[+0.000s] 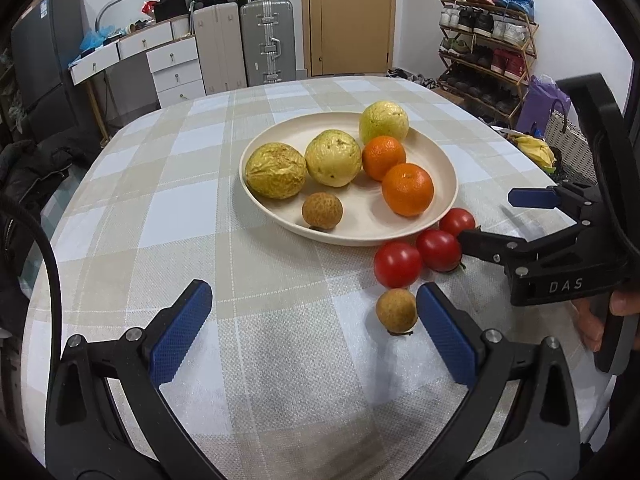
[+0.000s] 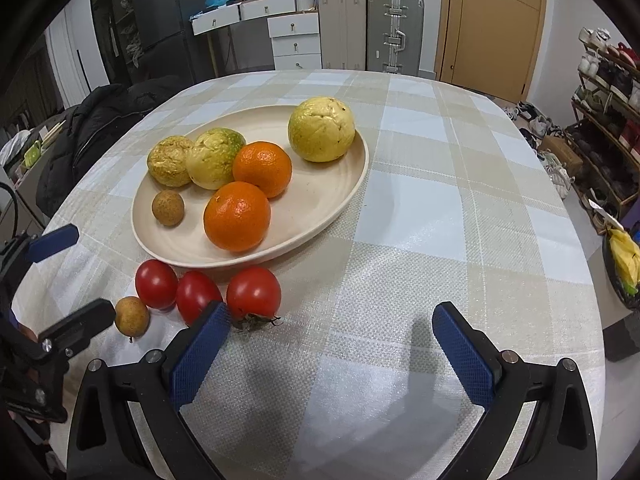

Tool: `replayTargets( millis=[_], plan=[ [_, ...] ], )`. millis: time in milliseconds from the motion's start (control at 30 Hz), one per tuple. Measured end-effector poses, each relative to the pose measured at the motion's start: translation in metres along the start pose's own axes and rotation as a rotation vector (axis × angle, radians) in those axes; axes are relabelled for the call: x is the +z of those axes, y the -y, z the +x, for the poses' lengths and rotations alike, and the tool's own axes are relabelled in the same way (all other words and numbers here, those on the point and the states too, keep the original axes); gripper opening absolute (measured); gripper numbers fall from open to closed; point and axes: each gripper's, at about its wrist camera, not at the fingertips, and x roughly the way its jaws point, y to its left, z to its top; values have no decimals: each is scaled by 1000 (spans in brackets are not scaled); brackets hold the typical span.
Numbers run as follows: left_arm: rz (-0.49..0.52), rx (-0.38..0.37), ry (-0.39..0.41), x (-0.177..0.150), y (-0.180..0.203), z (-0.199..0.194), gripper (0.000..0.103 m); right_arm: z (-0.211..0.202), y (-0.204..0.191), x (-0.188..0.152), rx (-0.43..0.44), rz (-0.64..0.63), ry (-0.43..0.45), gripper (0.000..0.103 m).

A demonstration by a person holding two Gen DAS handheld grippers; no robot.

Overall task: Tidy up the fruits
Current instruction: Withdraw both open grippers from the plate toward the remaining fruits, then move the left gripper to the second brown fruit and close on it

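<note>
both tools wide open; left tool point(image 1: 314, 312) beside loose longan point(image 1: 397, 311).

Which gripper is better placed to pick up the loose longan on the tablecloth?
Left. The left gripper is open and its right finger already sits beside the longan. The right gripper, also open, is nearer the tomatoes.

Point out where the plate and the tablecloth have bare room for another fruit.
The plate is bare along its right side, between the two oranges and the rim. The tablecloth lies bare right of the plate and in front of the right hand-held gripper. Crowded: the plate's near edge, where three tomatoes and a longan cluster.
</note>
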Motion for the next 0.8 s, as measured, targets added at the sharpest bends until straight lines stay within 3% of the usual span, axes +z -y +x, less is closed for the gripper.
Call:
replayTargets(
  millis=[567, 700, 800],
  plan=[
    [64, -69, -83, -7, 18, 14, 100, 0, 16, 0, 19, 21, -41, 103],
    [63, -98, -87, -7, 19, 14, 84, 2, 13, -1, 25, 11, -47, 103],
    [58, -125, -95, -7, 19, 15, 59, 2, 9, -2, 20, -6, -46, 103]
  ],
)
